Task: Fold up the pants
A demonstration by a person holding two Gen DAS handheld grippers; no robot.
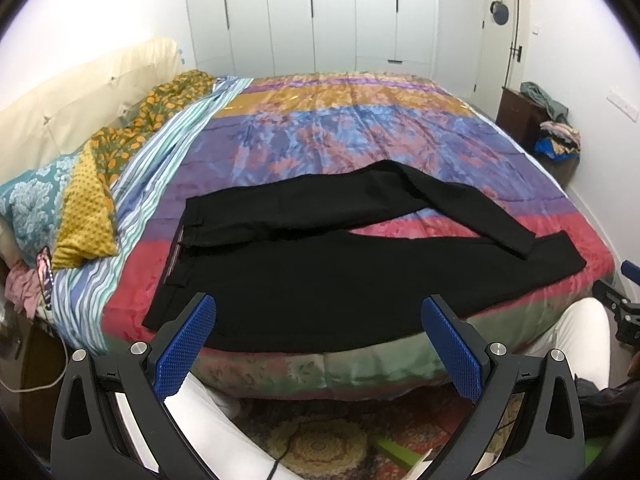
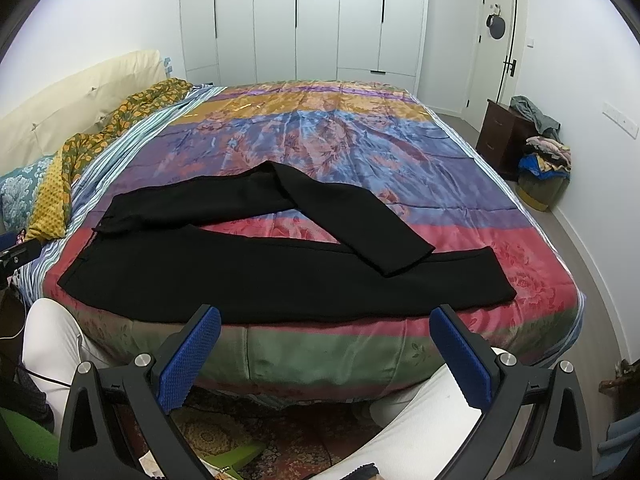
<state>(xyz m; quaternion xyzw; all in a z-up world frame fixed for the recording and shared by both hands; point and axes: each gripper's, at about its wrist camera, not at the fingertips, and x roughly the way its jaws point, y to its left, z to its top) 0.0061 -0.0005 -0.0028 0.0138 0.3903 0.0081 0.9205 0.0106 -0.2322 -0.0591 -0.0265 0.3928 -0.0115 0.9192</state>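
Note:
Black pants (image 1: 320, 276) lie spread on the colourful bedspread (image 1: 360, 136) near the bed's front edge, waistband to the left. The near leg runs straight to the right; the far leg bends and its cuff crosses over the near leg's end. In the right wrist view the pants (image 2: 260, 276) show the same layout on the bedspread (image 2: 320, 140). My left gripper (image 1: 318, 344) hangs open just before the bed edge, by the waist half. My right gripper (image 2: 325, 354) is open too, below the middle of the near leg. Neither touches the cloth.
Pillows (image 1: 80, 216) and a cream headboard (image 1: 80, 92) line the bed's left side. A dark nightstand (image 2: 502, 136) and a heap of clothes (image 2: 544, 160) stand at the right wall. White wardrobes (image 2: 300, 20) fill the back. A person's white-trousered legs (image 2: 420, 420) and a patterned rug (image 1: 320, 440) are below.

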